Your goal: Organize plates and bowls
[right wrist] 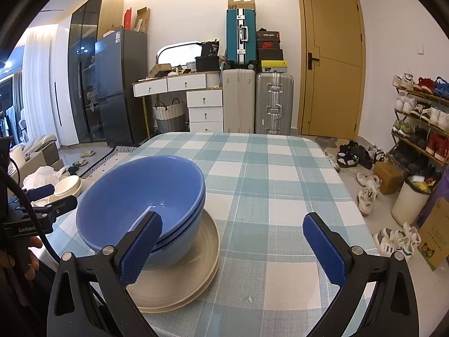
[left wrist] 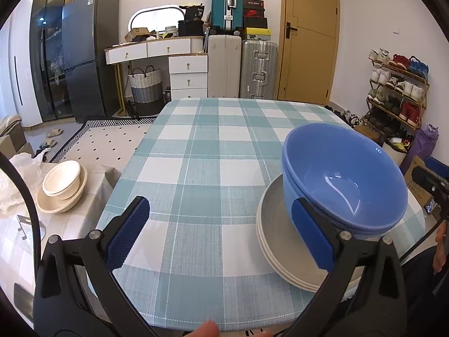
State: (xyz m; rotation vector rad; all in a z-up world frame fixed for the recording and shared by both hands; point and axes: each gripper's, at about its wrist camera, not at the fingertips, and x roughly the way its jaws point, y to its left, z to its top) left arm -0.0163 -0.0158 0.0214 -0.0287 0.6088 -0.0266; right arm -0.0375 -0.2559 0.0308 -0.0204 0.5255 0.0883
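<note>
Two nested blue bowls sit tilted on a stack of beige plates near the front edge of the checked table. My left gripper is open, just left of the stack, its right finger in front of the bowls. My right gripper is open too, its left finger in front of the bowls and the gap over bare cloth to their right. Cream bowls rest nested on a low side surface left of the table.
A second surface with a pale cloth and crumpled white paper lies left of the table. Beyond the far edge stand a white dresser, suitcases and a door. Shoes and a rack fill the right side.
</note>
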